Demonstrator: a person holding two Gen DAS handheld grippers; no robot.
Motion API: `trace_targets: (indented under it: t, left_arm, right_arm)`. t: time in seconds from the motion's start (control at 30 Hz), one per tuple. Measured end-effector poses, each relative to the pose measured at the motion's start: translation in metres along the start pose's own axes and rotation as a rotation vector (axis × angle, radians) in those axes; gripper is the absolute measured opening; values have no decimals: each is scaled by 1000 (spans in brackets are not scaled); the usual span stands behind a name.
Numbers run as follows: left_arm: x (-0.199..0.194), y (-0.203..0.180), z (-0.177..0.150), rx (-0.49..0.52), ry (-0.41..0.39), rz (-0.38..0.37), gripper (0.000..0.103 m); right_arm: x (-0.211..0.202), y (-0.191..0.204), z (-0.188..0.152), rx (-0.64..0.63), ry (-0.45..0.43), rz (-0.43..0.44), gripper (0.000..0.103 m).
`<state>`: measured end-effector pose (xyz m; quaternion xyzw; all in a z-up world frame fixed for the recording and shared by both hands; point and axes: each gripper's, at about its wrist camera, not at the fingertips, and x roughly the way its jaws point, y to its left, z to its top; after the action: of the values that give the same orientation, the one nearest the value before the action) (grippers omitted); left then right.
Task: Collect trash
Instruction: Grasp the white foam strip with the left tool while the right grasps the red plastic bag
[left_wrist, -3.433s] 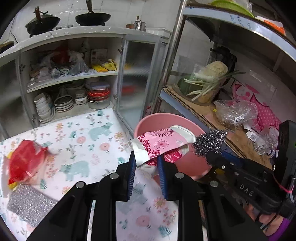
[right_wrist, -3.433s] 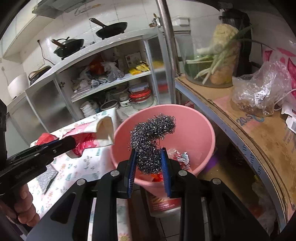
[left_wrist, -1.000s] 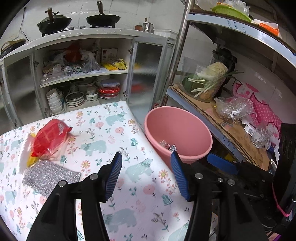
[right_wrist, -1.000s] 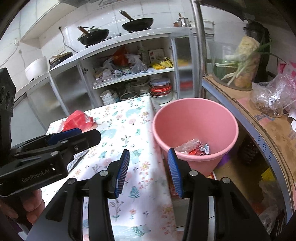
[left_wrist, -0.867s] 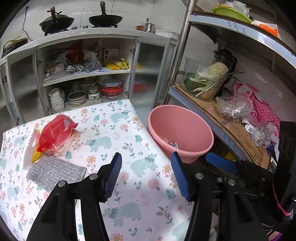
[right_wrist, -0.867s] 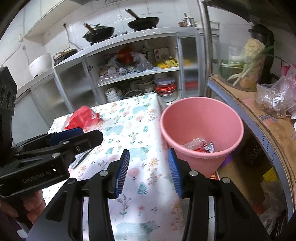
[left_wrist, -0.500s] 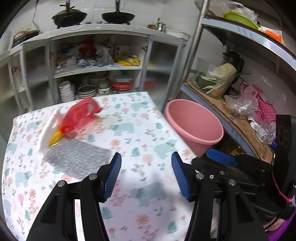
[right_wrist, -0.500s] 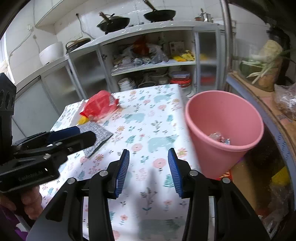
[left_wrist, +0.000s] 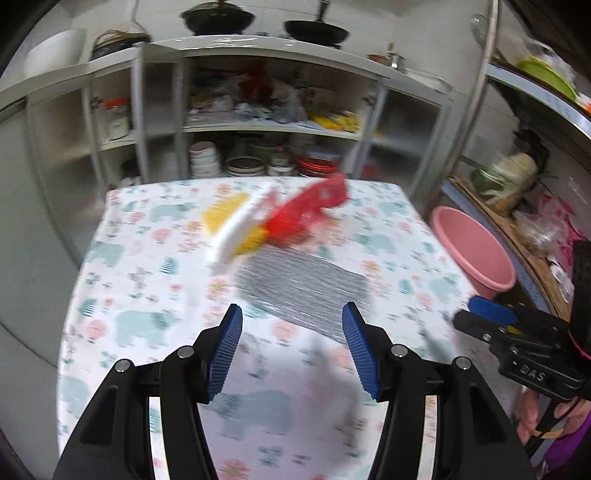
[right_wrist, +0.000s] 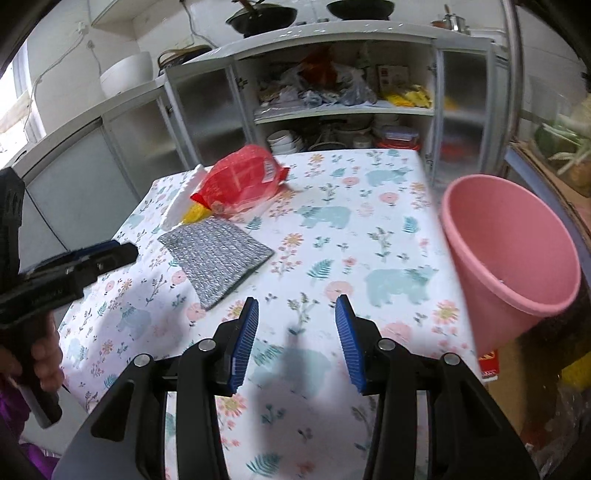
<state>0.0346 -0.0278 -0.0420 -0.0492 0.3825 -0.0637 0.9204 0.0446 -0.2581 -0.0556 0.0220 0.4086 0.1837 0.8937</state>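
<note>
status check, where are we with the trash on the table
Left gripper open, empty. Right gripper open, empty. Red bag and silver pad on table, pink bin beside it. Nothing in the way.

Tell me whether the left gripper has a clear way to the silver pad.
Probably yes. The left gripper is open and empty, the silver pad lies flat just ahead, nothing between; only the red bag overlaps its far edge.

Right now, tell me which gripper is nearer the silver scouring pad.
Left. The left gripper hovers just short of the silver scouring pad, jaws open. The right gripper sits off to the pad's bucket side, over bare tablecloth.
</note>
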Motion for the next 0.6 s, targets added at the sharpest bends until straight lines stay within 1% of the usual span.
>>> trace_targets:
  t: [0.13,0.27,0.33,0.37,0.4,0.53,0.6]
  left_arm:
    - [12,25,14,-23,-11,42,55]
    - [32,42,28,-40,-11,47,55]
    - [42,46,33,-31,-11,46,55]
    - [48,47,37,-21,-9,56,55]
    - [54,49,40,-16,-4,57,52]
    - [72,51,48,2,16,61,49]
    - [80,53,50,1,24,58,45]
  right_arm:
    - [12,14,12,-25,5,25,44]
    - [23,27,28,-43,1,54,44]
    - [30,34,38,-44,2,77,44]
    - [34,37,42,-44,3,88,44]
    - [37,41,47,-44,3,100,44]
    - [56,59,67,-57,8,151,44]
    - [65,66,73,-63,10,168,44]
